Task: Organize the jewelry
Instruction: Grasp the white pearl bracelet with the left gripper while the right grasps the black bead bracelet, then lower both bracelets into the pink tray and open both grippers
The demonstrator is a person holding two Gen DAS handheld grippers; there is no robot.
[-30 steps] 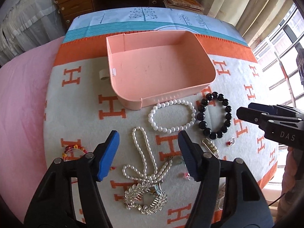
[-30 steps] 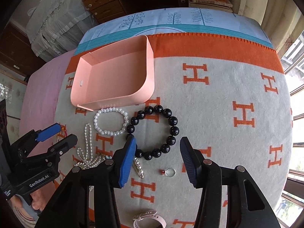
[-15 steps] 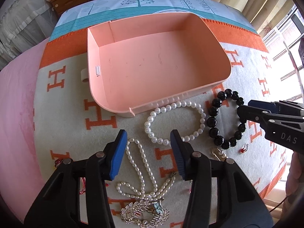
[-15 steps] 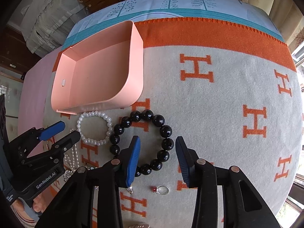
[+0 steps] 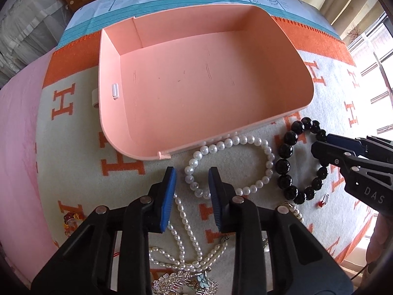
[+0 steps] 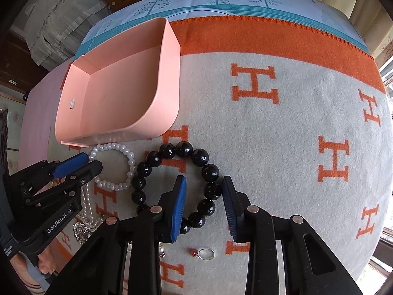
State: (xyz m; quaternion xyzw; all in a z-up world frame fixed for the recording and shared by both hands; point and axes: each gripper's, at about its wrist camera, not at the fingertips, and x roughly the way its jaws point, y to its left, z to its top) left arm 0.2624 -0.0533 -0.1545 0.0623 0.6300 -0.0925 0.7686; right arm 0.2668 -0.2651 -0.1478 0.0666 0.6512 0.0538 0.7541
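Note:
An empty pink box (image 5: 196, 86) stands on the H-patterned blanket; it also shows in the right wrist view (image 6: 118, 98). A white pearl bracelet (image 5: 266, 162) lies just in front of it, and my left gripper (image 5: 192, 174) is open with its fingers on either side of the bracelet's left arc. A black bead bracelet (image 6: 172, 172) lies to the right of the pearls. My right gripper (image 6: 203, 186) is open and straddles its right arc. The left gripper also shows in the right wrist view (image 6: 87, 163).
A long pearl necklace (image 5: 186, 233) and a rhinestone brooch (image 5: 181, 282) lie under the left gripper. A small ring with a red stone (image 6: 205, 254) lies near the right gripper. A red charm (image 5: 71, 217) lies at left. Dressers stand behind the bed.
Both grippers have moved forward and down toward the blanket. Their jaws have narrowed, the left around the pearl bracelet, the right around the black bead bracelet.

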